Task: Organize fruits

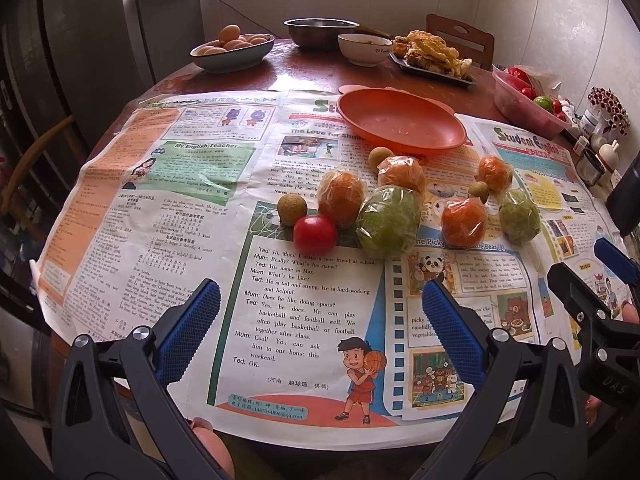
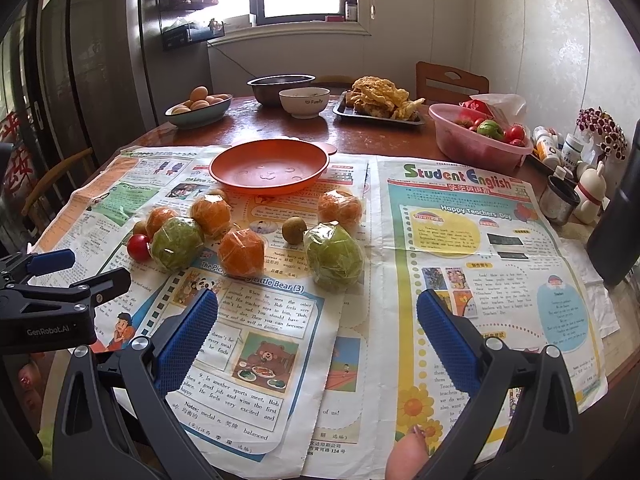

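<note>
Plastic-wrapped oranges [image 2: 241, 251] look slippery and soft; I'd pinch mid-body gently. Both hand-held grippers, left [image 1: 320, 328] and right [image 2: 318, 332], spread empty.

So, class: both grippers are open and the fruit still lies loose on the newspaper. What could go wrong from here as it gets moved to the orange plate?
1. The red tomato is bare, round and touching its neighbours; a nudge may roll it away.
2. The wrapped green fruit and wrapped oranges wear slick film, so fingers could slip or pinch only plastic.
3. The orange plate is shallow; piled fruit may roll out.
</note>
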`<state>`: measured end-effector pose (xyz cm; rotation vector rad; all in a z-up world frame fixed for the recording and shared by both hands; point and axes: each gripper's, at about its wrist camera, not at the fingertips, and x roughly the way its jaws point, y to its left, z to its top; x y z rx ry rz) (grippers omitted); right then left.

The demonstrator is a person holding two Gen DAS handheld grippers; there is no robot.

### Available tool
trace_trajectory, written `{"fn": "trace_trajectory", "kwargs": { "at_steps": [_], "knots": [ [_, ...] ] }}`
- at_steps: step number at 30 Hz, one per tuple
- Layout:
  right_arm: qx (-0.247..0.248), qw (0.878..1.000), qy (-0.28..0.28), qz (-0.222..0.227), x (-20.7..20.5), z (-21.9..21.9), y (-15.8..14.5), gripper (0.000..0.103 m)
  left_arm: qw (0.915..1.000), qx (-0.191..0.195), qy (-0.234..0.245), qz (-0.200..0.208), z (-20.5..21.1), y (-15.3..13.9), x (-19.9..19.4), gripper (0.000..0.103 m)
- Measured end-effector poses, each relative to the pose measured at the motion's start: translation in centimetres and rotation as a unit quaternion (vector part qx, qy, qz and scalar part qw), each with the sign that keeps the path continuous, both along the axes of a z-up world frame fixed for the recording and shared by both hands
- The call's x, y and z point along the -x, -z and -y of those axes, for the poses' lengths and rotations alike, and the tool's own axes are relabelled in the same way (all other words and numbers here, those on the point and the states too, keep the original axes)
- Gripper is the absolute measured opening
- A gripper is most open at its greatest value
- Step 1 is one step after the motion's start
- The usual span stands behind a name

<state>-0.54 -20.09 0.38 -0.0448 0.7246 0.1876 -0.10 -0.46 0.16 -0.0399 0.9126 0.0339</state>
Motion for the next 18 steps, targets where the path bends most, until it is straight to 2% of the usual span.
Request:
{"fn": "trace_trajectory", "kwargs": {
  "at_steps": [18],
  "knots": [
    [-0.001, 1.000, 0.001, -0.003, -0.09, 0.18, -0.03, 0.099, 1.0000, 0.005, 0.002, -0.003, 0.01, 0.16, 0.05, 0.095]
  ]
}}
